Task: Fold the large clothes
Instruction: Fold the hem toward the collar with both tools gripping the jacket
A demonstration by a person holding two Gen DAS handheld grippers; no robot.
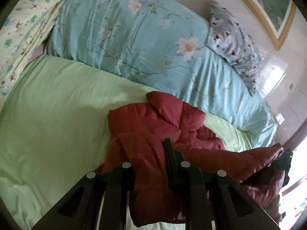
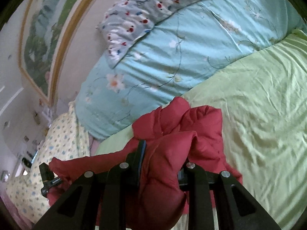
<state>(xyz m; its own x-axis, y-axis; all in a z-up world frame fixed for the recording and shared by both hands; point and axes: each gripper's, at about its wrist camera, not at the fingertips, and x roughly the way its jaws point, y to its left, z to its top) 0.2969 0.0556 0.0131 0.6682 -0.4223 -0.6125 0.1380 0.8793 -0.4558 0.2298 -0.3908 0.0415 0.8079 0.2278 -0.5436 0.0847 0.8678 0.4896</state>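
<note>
A dark red puffy jacket (image 1: 153,126) lies crumpled on the light green bed sheet (image 1: 49,118). My left gripper (image 1: 151,159) is shut on a fold of the jacket, which bulges between the fingers and hides the left one. In the right wrist view the same jacket (image 2: 182,134) fills the space between the fingers. My right gripper (image 2: 163,153) is shut on a thick bunch of it; the right finger is buried in cloth. The other gripper (image 2: 48,176) shows at the left, on the jacket's far end. The stretch of jacket between the two grippers is raised.
A pale blue floral duvet (image 1: 138,38) lies bunched along the far side of the bed, with a flowered pillow (image 1: 234,46) on it. A yellow patterned blanket (image 1: 23,30) lies at the left. A framed picture (image 2: 42,38) hangs on the wall.
</note>
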